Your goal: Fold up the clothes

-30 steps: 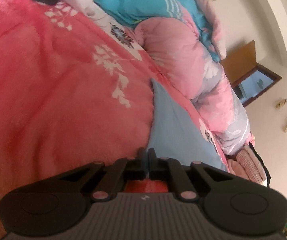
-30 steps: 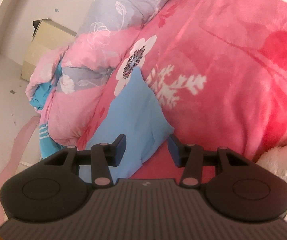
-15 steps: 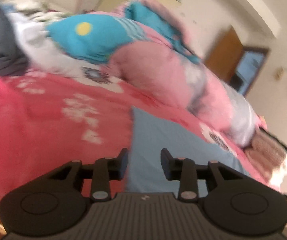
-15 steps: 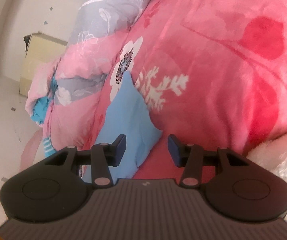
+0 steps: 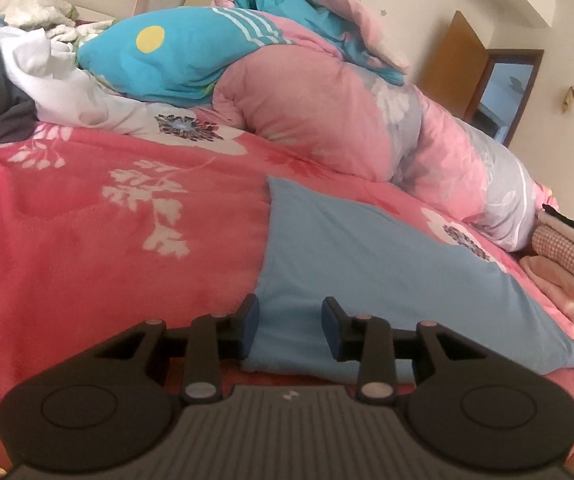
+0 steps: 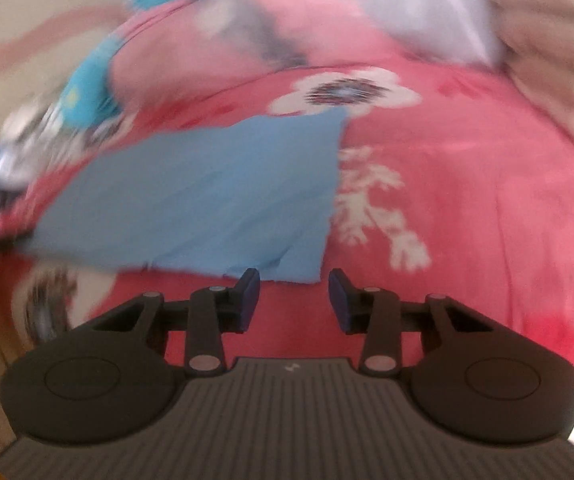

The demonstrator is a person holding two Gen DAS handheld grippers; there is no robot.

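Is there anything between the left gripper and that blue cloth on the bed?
Nothing visible. The left gripper is open right at the near edge of the blue cloth, which lies flat on the pink blanket with nothing on it.

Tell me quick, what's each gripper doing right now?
Left gripper: open, holding nothing, over the blue garment.
Right gripper: open, holding nothing.
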